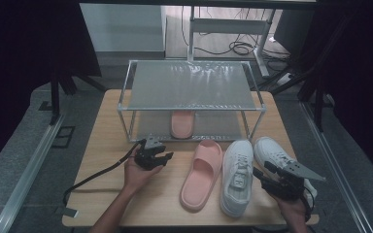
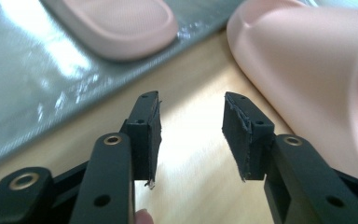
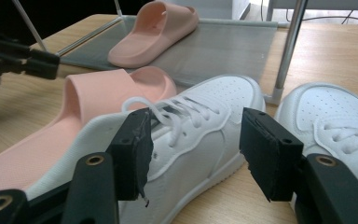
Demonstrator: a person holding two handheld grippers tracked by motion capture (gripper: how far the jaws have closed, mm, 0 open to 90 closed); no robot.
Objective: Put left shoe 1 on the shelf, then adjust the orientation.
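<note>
**High view: shoes lined up before a rack, both grippers empty**

The high view showed a wooden table [image 1: 102, 160] with a two-tier metal rack [image 1: 189, 87] at its far side. One pink slipper [image 1: 182, 124] already lay on the lower shelf. Its mate, the second pink slipper [image 1: 202, 174], lay on the table just right of the left gripper [image 1: 158, 156], whose jaws stood apart with nothing between them. The right gripper [image 1: 272, 178] was likewise spread and empty, close to the left white sneaker [image 1: 237, 175], with the right white sneaker [image 1: 277, 155] just beside it.

The likely risk was a weak pinch on the slipper's soft, rounded strap, which could let it slide out on the way to the shelf. The rack's near crossbar and its right front post [image 3: 286, 51] stood in the path, so a shoe carried too high might catch them. The sneakers lay close together; grabbing one could nudge the other, and loose laces [image 3: 177, 112] might snag a jaw.
</note>
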